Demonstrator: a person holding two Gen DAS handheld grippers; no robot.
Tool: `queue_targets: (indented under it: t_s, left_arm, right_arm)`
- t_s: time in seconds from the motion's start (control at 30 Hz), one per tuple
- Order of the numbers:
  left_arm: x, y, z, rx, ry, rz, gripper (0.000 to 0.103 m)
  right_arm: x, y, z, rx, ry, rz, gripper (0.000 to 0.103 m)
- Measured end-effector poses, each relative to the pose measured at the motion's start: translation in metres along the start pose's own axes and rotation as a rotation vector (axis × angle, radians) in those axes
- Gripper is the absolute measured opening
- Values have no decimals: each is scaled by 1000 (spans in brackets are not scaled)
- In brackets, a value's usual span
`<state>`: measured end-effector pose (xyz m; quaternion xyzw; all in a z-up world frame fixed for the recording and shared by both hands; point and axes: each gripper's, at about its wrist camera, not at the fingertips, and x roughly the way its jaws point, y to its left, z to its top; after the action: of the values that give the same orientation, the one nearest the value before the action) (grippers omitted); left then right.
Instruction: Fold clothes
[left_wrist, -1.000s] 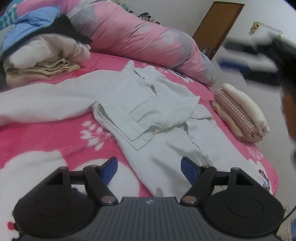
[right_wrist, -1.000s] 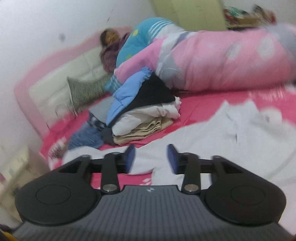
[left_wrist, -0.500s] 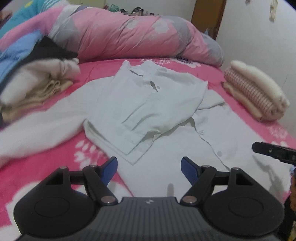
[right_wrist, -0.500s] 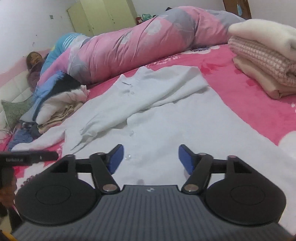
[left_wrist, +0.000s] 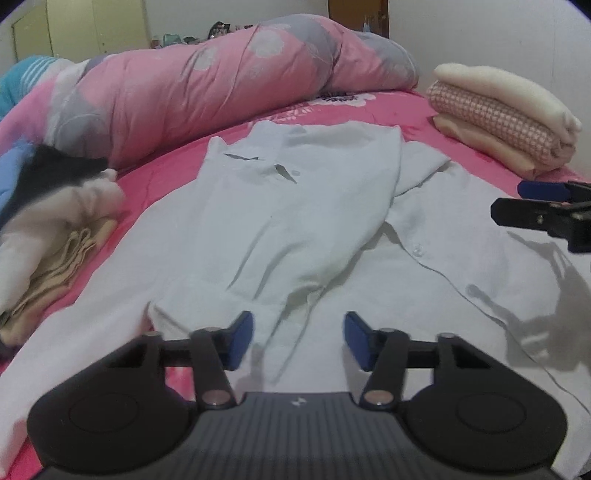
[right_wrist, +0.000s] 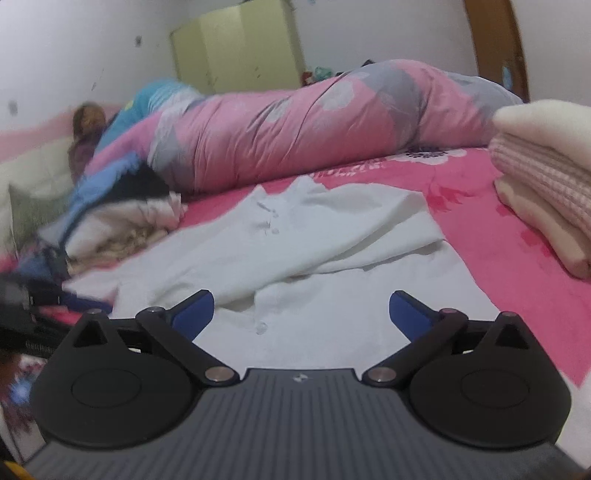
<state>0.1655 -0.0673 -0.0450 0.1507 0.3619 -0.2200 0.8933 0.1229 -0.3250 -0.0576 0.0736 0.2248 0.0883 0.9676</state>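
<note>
The white button-up shirt (left_wrist: 306, 221) lies spread across the pink floral bedsheet (left_wrist: 173, 166), one side folded over the middle so that a doubled layer runs down towards the camera, its collar (left_wrist: 258, 158) pointing at the rolled pink duvet (left_wrist: 207, 88) along the far side of the bed.

The left gripper (left_wrist: 298, 338) hangs low over the near edge of that folded layer, blue pads well apart and nothing between them (cloth under them, not in them). The right gripper (right_wrist: 301, 312) is just as wide open, empty too, above the button placket (right_wrist: 260, 326) on the flat part of the shirt. In the left wrist view the right gripper's black finger and blue pad reach in from the right edge, casting a shadow on the fabric.

To the right of the shirt, near its sleeve, sits a folded stack (left_wrist: 506, 114): cream on top, pink checked in the middle, peach below. On the other side a looser pile of clothes (left_wrist: 48, 236) touches the shirt's long sleeve. A person (right_wrist: 88, 136) lies at the head of the bed, blurred.
</note>
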Motion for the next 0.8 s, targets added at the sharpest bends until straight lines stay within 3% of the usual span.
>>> queue_targets:
  t_s: [0.13, 0.3, 0.43, 0.63, 0.7, 0.77, 0.8]
  left_arm:
    - [7, 7, 0, 44, 23, 17, 47]
    - [17, 16, 0, 99, 51, 39, 47]
    - [26, 28, 0, 81, 75, 36, 38]
    - [28, 23, -4, 144, 61, 10, 32]
    - [23, 28, -2, 121, 42, -3, 26]
    - [17, 36, 2, 77, 20, -21, 3]
    - [14, 40, 4, 56, 9, -30, 3]
  right_arm:
    - [19, -8, -3, -15, -16, -10, 102]
    - [41, -28, -19, 81, 44, 35, 100]
    - [47, -42, -25, 162, 69, 59, 100]
    - [48, -48, -30, 216, 72, 73, 101]
    - [49, -49, -31, 220, 74, 76, 101]
    - [49, -50, -31, 229, 73, 82, 101]
    - [49, -51, -31, 234, 72, 84, 101]
